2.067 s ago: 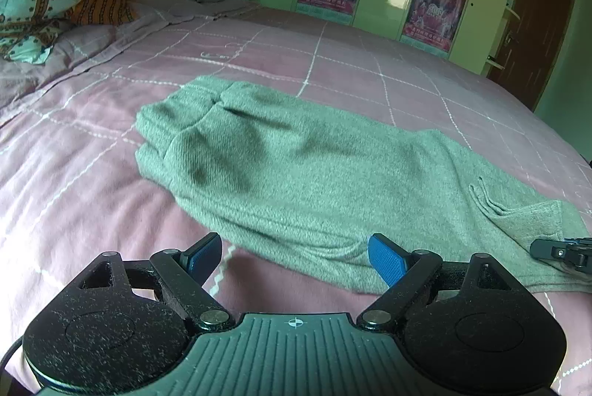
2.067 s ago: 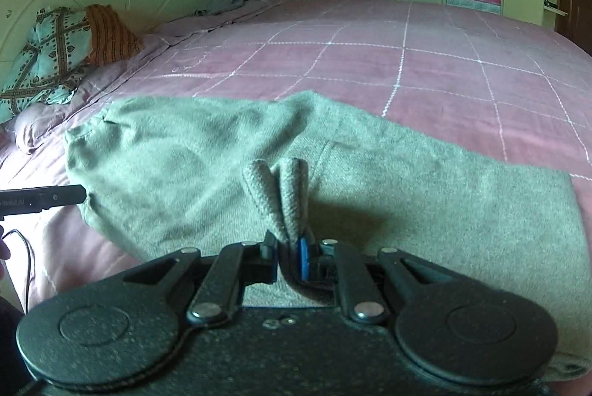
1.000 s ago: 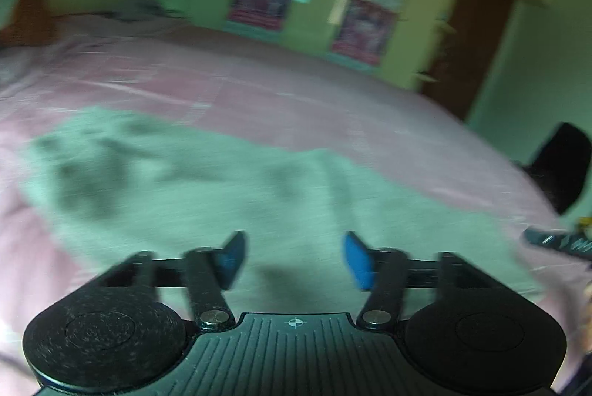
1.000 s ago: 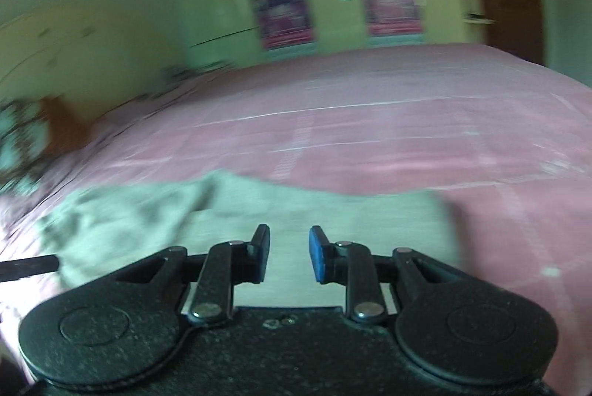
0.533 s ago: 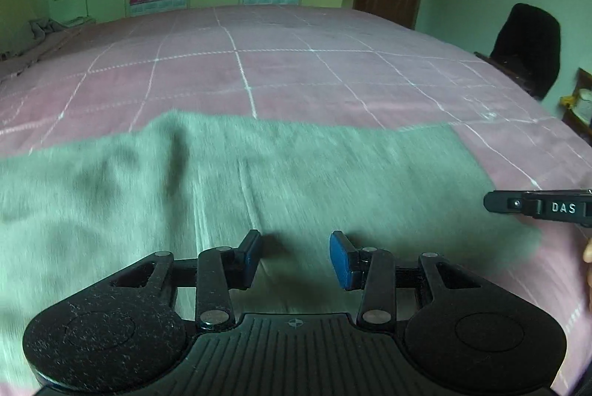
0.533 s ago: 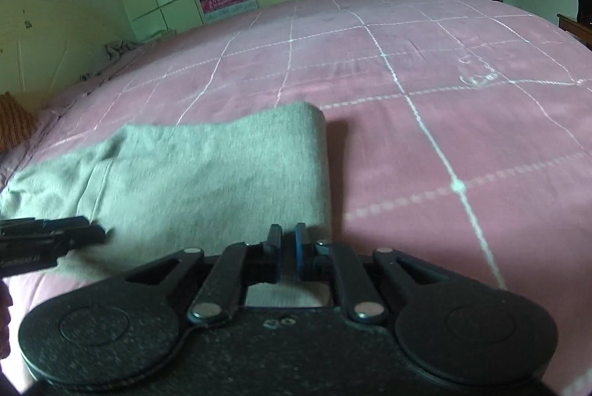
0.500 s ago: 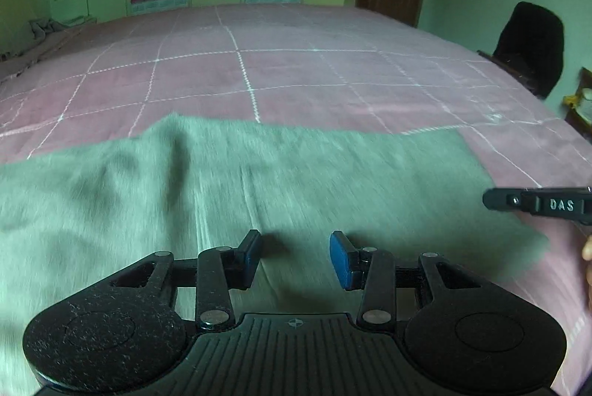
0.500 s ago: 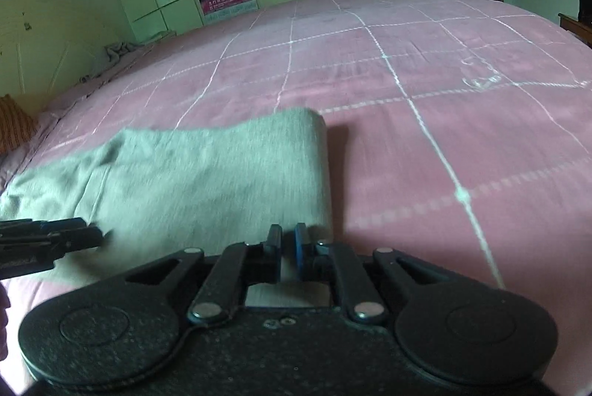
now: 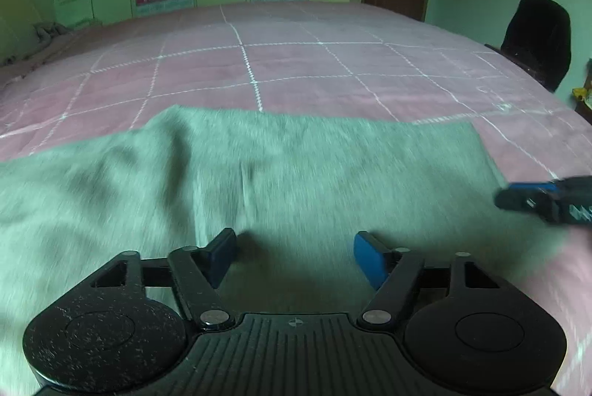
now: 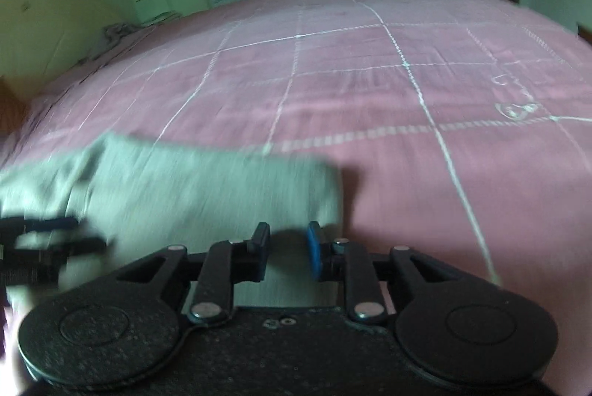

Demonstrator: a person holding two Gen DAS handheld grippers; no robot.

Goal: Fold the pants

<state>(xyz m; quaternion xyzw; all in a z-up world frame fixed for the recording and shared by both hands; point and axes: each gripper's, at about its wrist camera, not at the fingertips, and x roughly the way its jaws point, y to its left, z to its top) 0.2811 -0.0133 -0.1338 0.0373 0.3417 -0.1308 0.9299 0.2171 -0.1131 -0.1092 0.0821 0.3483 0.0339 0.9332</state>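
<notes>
A pink quilted bed fills the room before green wardrobes. On it lie the grey-green pants, folded lengthwise: soft, light knit that will sag and crease. Over their near edge the left gripper has just been opening, nothing between its fingers. Beside the pants' right end, the right gripper has just parted too, empty. That end's corners look the place to pinch.

We see our right gripper, jaws just parted and empty, over the pants on the bed.
</notes>
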